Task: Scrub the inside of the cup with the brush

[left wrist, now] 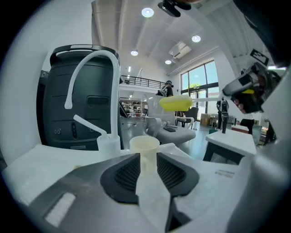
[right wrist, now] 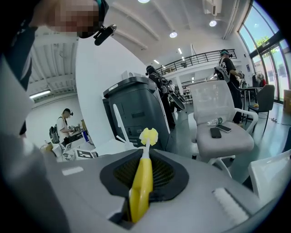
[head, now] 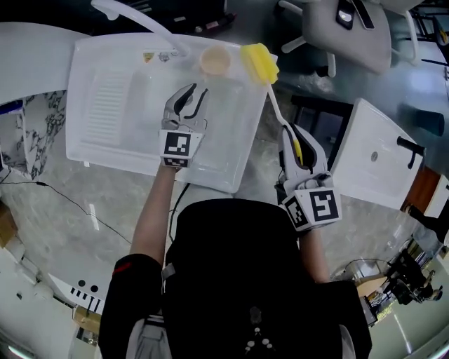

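A pale cream cup [head: 215, 62] stands upright at the far edge of the white basin [head: 105, 105]. My left gripper [head: 191, 97] hovers over the basin a short way before the cup, jaws open and nothing between them. In the left gripper view the cup [left wrist: 144, 144] shows just beyond the open gripper [left wrist: 148, 166]. My right gripper [head: 295, 140] is shut on the yellow grip of the brush [head: 277, 105], whose yellow sponge head [head: 259, 62] hangs beside the cup, to its right. The right gripper view shows the handle [right wrist: 142, 182] clamped in the gripper [right wrist: 145, 159], head [right wrist: 148, 135] pointing away.
A white faucet [head: 133, 17] arches over the basin's far rim, with a small white fitting [left wrist: 109, 142] beside the cup. A dark grey machine [left wrist: 77, 104] stands behind. A second white tray [head: 375, 158] lies right of the right gripper, an office chair [head: 347, 28] beyond it.
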A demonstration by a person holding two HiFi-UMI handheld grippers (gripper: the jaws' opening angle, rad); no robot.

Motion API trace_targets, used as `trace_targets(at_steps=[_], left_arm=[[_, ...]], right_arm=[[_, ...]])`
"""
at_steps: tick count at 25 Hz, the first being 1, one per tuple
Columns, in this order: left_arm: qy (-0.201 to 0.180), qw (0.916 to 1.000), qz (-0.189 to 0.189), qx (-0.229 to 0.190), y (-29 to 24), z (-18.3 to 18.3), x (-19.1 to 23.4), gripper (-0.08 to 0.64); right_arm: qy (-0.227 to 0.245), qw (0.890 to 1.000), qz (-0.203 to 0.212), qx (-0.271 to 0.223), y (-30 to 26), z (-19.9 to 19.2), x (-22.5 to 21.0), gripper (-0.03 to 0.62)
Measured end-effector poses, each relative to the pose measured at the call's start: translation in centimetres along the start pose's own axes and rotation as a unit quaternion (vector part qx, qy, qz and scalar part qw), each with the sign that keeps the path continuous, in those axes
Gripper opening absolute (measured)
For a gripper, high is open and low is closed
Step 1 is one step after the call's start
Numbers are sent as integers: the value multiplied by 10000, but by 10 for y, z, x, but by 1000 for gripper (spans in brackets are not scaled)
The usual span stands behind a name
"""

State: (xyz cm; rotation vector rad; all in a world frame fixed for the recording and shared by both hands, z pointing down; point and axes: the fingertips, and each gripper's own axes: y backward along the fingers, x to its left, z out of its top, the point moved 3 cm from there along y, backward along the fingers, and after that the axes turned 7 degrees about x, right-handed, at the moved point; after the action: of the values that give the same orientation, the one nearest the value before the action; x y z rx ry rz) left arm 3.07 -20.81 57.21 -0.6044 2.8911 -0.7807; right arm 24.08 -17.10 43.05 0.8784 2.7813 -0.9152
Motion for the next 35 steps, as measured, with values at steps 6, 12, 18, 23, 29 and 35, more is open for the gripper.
trace_targets(at_steps=[6,12,18,23,29,35], left_arm=[[-145,9998,-25,168,-22,-11,9,115],[-492,9980,-102,388,-48,-17,13,127],[-563,9971,-1,511,-54,-25,10,66],[-589,9972,-131,440,-53,-21,8,58],[-592,9969,-269,449,-42,-23,3,55],[-584,9968,-342,435,-22,-20,0,55]], right_arm=[[-5,9999,25,152,-10,-3,3,43],[-25,9997,16,261,-15,-7,6,43],[-53,9997,-34,238,-13,-8,11,43],[-148,9995,-154,220,-6,-13,15,43],[-277,9990,-281,207,2,-22,23,43],[-300,9989,-334,161,9,-25,32,43]])
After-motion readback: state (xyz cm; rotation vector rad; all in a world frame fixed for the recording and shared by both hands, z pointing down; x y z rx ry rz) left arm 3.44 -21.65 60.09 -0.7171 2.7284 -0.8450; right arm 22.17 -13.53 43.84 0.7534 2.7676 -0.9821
